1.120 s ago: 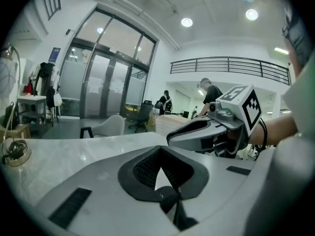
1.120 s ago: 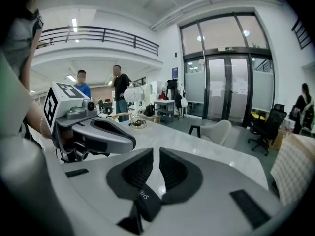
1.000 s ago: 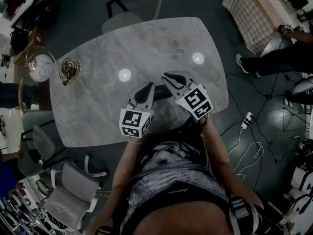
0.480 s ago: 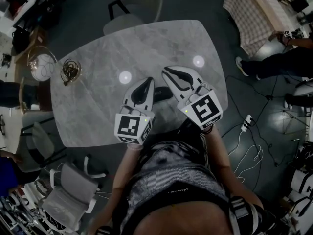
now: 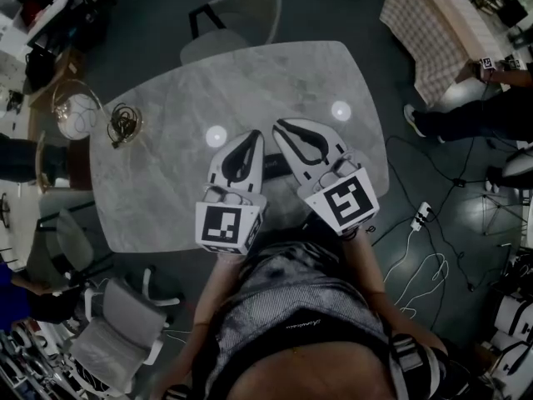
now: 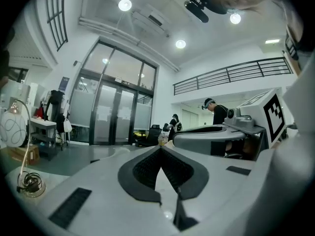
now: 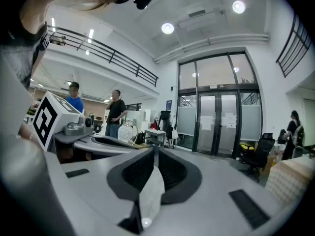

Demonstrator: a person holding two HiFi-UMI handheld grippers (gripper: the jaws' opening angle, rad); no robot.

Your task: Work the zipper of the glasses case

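Head view, right claw (image 5: 280, 127) over table (image 5: 166, 169) middle

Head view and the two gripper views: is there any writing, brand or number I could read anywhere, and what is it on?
Nothing reads clearly.
Small script on the person's clothing: too blurred to read.
Marker cubes: black-and-white square patterns, no letters.
Sheets on the glass doors: too small to read.
Blue sign beside those doors: too small to read.

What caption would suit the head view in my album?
From above: a person holds the left gripper and right gripper, both shut, over a marble table with a dark case.
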